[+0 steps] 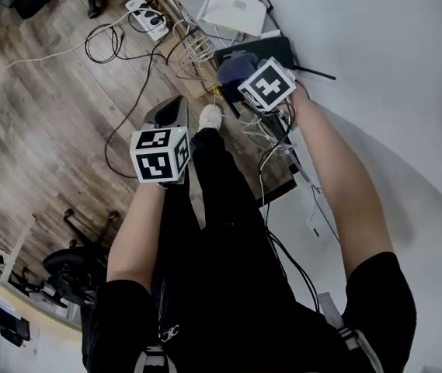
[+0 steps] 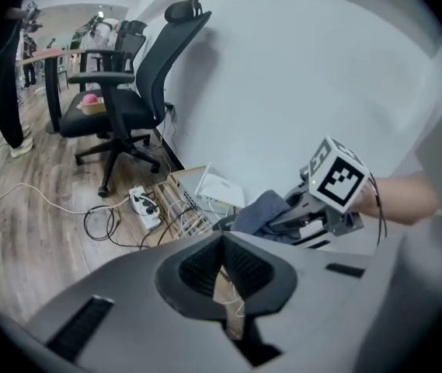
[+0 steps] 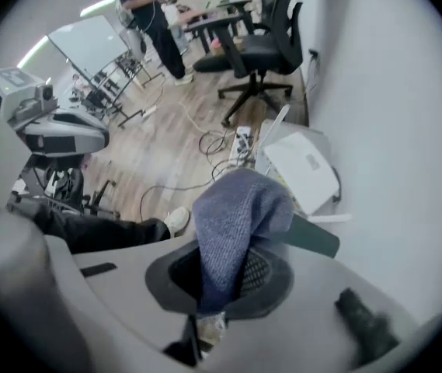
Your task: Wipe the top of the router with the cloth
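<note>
- This is an office: a black swivel chair (image 2: 127, 92) on castors stands on a wood floor (image 1: 42, 130) beside a plain white wall (image 2: 298, 76).
- Further back stands a desk (image 2: 46, 54), with a person (image 3: 147, 14) on their feet nearby.
- A power strip (image 2: 144, 203) and loose cables (image 1: 192, 50) lie along the wall.

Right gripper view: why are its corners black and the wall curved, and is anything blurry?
Right gripper view: wide-angle lens, so the wall bows and the corners go black; the cloth is sharp, the dark lump at bottom right smeared. Left gripper view: same bending, the right hand soft. Head view: floor planks curve; light even, shadows soft.
</note>
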Demonstrator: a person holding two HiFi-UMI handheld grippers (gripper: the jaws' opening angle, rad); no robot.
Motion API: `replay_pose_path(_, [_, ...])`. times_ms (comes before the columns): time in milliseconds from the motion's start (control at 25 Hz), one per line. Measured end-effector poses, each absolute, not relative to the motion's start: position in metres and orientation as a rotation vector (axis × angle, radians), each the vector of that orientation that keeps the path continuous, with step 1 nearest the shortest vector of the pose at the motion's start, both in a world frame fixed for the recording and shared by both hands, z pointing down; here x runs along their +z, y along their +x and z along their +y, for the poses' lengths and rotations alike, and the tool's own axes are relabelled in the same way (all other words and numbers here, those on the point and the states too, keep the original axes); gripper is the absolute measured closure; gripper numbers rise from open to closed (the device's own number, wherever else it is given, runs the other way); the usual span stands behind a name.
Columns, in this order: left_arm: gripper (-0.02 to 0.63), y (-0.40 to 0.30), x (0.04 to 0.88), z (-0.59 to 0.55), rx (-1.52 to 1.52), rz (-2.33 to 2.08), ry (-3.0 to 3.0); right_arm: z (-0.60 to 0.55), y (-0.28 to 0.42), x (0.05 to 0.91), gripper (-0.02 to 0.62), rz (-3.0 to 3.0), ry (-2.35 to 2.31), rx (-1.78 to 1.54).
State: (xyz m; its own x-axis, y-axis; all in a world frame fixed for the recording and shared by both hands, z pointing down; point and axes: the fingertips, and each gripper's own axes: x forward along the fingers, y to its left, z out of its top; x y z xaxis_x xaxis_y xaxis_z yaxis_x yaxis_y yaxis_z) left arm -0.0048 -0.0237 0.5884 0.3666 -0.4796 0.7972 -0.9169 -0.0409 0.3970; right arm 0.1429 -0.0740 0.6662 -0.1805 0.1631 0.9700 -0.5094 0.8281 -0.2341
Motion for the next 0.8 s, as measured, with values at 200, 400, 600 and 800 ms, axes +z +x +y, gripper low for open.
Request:
replay_pose_path(200, [0.595,-0.035,0.473,-0.061,0.489,-1.417,1.727,-0.091,0.123,0.554,0.551,-1.900,0.580,0.678])
replay_pose_path(400, [0.595,-0.048,0.364,-0.066,0.427,-1.499,1.855,-0.078,0.108,0.427,0.551,-2.159,0.879,0.645])
replay_pose_path(600, [0.595,-0.060,0.272,-0.073,0.344,-1.551,1.992,-0.089,0.088,0.291,0.551,-2.402,1.173,0.469])
replay_pose_path(800, [0.595,-0.071,0.175,-0.073,0.232,-1.598,2.126,-0.086,0.061,0.161,0.551,-2.587,1.350,0.214])
